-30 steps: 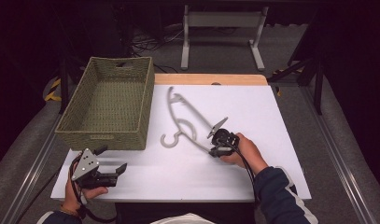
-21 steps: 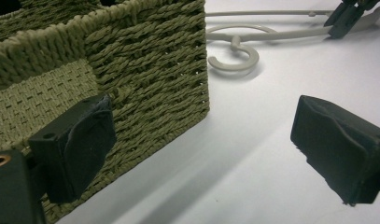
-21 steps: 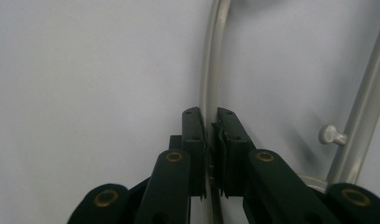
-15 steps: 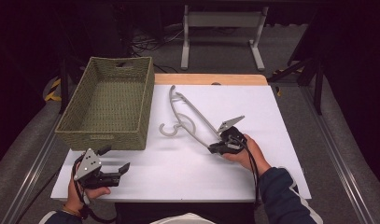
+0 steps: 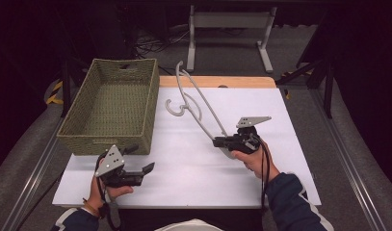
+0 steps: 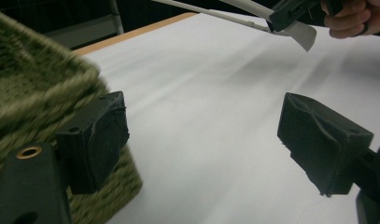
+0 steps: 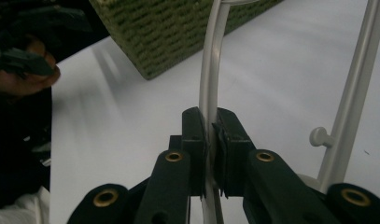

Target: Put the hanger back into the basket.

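High view: right hand-held gripper [image 5: 221,141] clamps hanger [image 5: 196,98].
Left hand-held gripper [image 5: 146,169], jaws wide and just narrowing, holds nothing beside basket [image 5: 109,108].

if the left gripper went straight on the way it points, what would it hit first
Probably bare table for a long stretch; the first thing in line looks like the hanger end in the right gripper, though depth is unclear.

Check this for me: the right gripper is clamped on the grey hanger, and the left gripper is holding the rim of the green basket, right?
Not quite. The right gripper is clamped on the grey hanger, but the left gripper holds nothing: the left gripper view shows its jaws apart with bare table between them, beside the green basket.
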`<action>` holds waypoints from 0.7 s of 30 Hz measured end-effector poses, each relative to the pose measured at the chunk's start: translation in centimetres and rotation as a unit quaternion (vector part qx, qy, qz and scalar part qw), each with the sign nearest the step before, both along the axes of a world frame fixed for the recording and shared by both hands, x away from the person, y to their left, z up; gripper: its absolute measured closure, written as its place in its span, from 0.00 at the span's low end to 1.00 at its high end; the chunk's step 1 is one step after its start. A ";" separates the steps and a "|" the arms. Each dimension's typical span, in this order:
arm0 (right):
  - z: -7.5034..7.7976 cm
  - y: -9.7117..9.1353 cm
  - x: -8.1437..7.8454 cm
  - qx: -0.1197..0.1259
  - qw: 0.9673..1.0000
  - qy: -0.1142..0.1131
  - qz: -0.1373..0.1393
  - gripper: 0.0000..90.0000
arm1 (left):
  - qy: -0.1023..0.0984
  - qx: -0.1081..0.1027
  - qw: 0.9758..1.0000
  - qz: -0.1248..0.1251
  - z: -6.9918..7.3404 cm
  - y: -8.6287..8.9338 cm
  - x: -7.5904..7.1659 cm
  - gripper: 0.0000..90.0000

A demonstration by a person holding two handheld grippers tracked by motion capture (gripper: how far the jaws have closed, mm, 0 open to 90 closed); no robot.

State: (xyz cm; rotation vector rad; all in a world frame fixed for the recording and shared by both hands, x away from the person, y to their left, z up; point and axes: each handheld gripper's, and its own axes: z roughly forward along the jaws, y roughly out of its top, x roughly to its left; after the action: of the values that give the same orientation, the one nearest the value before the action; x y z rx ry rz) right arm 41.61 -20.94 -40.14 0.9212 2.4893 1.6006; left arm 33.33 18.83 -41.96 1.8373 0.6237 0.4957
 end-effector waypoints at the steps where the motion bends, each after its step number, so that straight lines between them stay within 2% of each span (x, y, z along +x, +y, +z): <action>1: 0.1 0.0 -0.1 0.005 1.000 -0.004 0.000 0.93 | -0.003 -0.003 1.000 -0.001 0.2 -0.3 0.1 0.22; 2: 0.2 0.1 -0.2 0.006 1.000 -0.010 0.000 0.93 | -0.003 -0.014 1.000 -0.001 0.5 -0.6 0.2 0.23; 5: 0.7 0.2 -0.7 0.015 0.999 -0.030 0.000 0.93 | -0.008 -0.016 1.000 -0.004 1.1 -1.3 0.5 0.24; 7: 0.9 0.2 -0.8 0.013 0.999 -0.039 -0.004 0.93 | -0.018 -0.011 1.000 -0.006 1.3 -1.6 0.3 0.24; 9: 1.1 0.1 -0.8 0.024 0.999 -0.046 -0.010 0.93 | -0.021 -0.006 1.000 -0.011 1.2 -1.3 0.0 0.23; 12: 1.5 0.2 -0.8 0.020 0.998 -0.056 -0.016 0.93 | -0.033 0.016 0.999 0.002 1.0 -0.4 -0.5 0.22; 14: 1.7 0.5 -0.8 0.013 0.998 -0.064 -0.022 0.93 | -0.040 0.020 0.999 0.014 0.9 0.3 -0.8 0.21; 17: 1.9 0.9 -0.7 0.013 0.997 -0.069 -0.025 0.93 | -0.038 0.020 0.999 0.022 0.6 0.9 -0.7 0.20; 19: 2.0 1.2 -0.7 0.012 0.997 -0.074 -0.025 0.93 | -0.031 0.022 0.999 0.020 0.5 1.0 -0.5 0.20; 21: 2.1 1.6 -0.8 0.012 0.997 -0.078 -0.024 0.93 | -0.034 0.023 0.999 0.018 0.5 0.8 -0.5 0.20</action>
State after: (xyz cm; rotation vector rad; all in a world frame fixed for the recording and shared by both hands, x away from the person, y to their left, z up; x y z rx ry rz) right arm 40.83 -19.37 -38.06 0.8170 2.3313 1.6251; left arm 32.82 19.64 -41.46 1.8478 0.6041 0.5973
